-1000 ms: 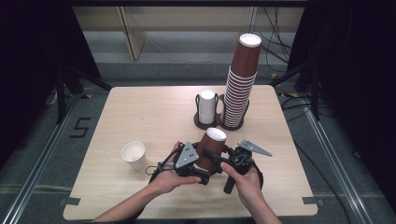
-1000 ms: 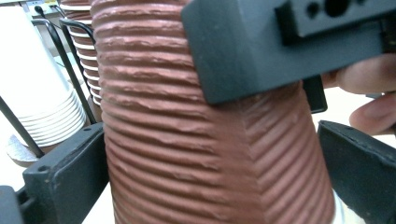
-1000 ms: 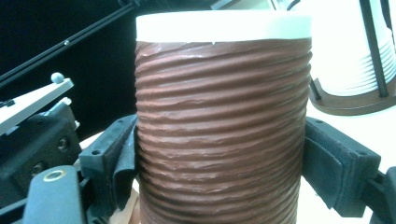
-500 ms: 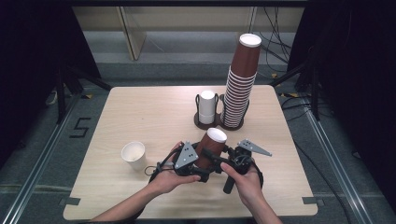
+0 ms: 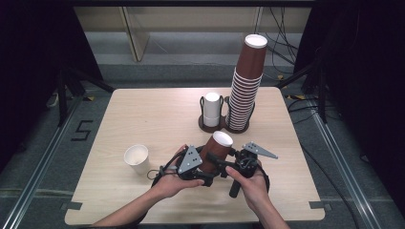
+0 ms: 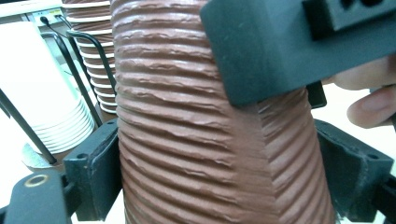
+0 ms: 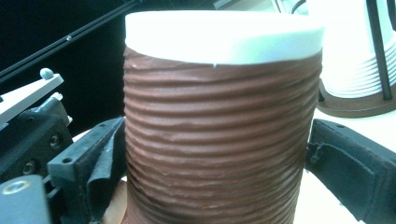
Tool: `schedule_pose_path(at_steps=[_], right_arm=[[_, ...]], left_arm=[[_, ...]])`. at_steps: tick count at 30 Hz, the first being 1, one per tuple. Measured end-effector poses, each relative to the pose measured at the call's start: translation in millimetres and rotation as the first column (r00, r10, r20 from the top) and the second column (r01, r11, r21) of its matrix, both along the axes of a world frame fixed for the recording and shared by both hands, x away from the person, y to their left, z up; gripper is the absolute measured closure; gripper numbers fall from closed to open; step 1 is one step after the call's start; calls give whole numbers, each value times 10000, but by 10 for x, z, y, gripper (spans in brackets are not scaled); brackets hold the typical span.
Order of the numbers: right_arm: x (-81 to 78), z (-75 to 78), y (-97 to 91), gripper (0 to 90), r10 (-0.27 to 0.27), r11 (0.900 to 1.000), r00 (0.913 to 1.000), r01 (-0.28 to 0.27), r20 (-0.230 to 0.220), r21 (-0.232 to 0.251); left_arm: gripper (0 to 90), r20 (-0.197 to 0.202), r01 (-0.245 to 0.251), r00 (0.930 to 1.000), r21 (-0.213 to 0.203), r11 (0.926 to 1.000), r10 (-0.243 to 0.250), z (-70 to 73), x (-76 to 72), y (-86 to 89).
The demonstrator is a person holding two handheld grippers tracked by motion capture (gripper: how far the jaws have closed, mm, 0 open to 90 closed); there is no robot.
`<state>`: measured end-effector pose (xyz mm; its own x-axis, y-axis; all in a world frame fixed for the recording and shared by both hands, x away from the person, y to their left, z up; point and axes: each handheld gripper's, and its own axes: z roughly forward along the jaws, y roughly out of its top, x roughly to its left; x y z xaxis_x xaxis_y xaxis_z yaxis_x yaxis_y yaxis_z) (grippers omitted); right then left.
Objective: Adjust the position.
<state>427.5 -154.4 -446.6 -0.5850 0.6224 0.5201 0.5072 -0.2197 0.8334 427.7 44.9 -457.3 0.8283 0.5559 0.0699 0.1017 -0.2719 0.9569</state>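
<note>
A brown ribbed paper cup (image 5: 212,155) with a white top end is held above the table's front middle, between both hands. My left gripper (image 5: 205,171) comes at it from the left. Its jaws have just been closing, and in the left gripper view its pads (image 6: 95,177) press on both sides of the cup (image 6: 187,140). My right gripper (image 5: 218,161) reaches in from the right. Its jaws have just been opening. In the right gripper view they stand close beside the cup (image 7: 219,140) without squeezing it.
A single white cup (image 5: 136,157) stands on the table (image 5: 143,114) left of my hands. At the back, a dark holder has a short stack of white cups (image 5: 211,109) and a tall stack of brown cups (image 5: 246,86).
</note>
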Motion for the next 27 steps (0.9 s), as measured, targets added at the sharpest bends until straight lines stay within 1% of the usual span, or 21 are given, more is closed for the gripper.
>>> schedule_pose_path(at_steps=[1, 3, 4, 5, 6, 8, 9, 10, 11, 15, 16, 17, 18, 19, 21, 22, 23, 24, 25, 26, 27], right_arm=[[-1, 4, -2, 59, 21, 10000, 10000, -21, 41, 17], [-5, 13, -7, 47, -3, 9999, 10000, 4, 66, -109], [-10, 18, -6, 41, 13, 10000, 10000, -13, -32, -90], [-7, 13, -10, 35, 83, 9999, 9999, -83, 85, -78], [-19, 25, -17, 26, 124, 9998, 9999, -124, 20, -155], [-25, 28, -34, 7, 172, 9992, 9996, -164, 213, -352], [-37, 31, -43, 5, 225, 9992, 9997, -222, 98, -341], [-39, 29, -55, 4, 322, 9989, 9991, -313, 267, -348], [-57, 36, -70, 4, 335, 9983, 9994, -328, 127, -481], [-88, 21, -139, 4, 698, 9956, 9973, -682, 219, -640], [-101, 24, -161, 4, 752, 9941, 9970, -737, 157, -792], [-107, 23, -175, 4, 859, 9933, 9960, -836, 260, -802], [-118, 30, -192, 4, 1043, 9913, 9942, -1018, 253, -838], [-126, 33, -207, 4, 1173, 9878, 9928, -1139, 261, -1062], [-131, 31, -244, 4, 1325, 9819, 9902, -1250, 444, -1422], [-147, 44, -261, 4, 1514, 9794, 9880, -1457, 307, -1397], [-146, 44, -284, 4, 1618, 9756, 9858, -1529, 447, -1578], [-148, 48, -310, 4, 1716, 9702, 9840, -1603, 480, -1818], [-155, 59, -334, 4, 1804, 9665, 9825, -1684, 458, -1936], [-144, 53, -360, 4, 1981, 9584, 9789, -1828, 497, -2192], [-146, 63, -393, 4, 2153, 9497, 9739, -1918, 716, -2477]], left_arm=[[127, 16, -8, 10000, 4, 10000, 8, 1, 0, 0], [127, 43, -37, 10000, 43, 10000, 37, 7, -1, 3], [127, 67, -39, 10000, 18, 10000, 39, 7, 2, 3], [127, 85, -25, 10000, 33, 10000, 25, 9, 3, 5], [127, 72, -44, 10000, 174, 9998, 42, 18, 0, 14], [127, 116, -46, 9999, 258, 9997, 43, 26, 0, 26], [127, 135, -39, 9999, 298, 9995, 35, 29, 0, 33], [127, 170, -15, 9999, 320, 9995, 9, 30, 1, 39], [127, 132, -10, 9999, 433, 9991, 4, 38, -5, 50], [126, 135, 61, 9999, 816, 9966, -72, 47, -15, 79], [126, 147, 87, 9998, 915, 9958, -101, 47, -15, 86], [126, 115, 89, 9999, 1009, 9949, -102, 46, -16, 93], [126, 110, 97, 9999, 1081, 9941, -109, 46, -17, 101], [126, 128, 132, 9998, 1167, 9931, -147, 47, -16, 110], [126, 143, 145, 9998, 1311, 9913, -165, 49, -17, 129], [126, 146, 141, 9998, 1369, 9905, -163, 50, -20, 138], [126, 145, 157, 9997, 1451, 9893, -180, 53, -22, 148], [126, 155, 190, 9996, 1543, 9878, -216, 55, -25, 159], [126, 140, 257, 9995, 1600, 9868, -283, 54, -28, 164], [125, 120, 312, 9994, 1724, 9845, -337, 58, -35, 176], [125, 132, 358, 9992, 1858, 9819, -389, 62, -40, 189]])
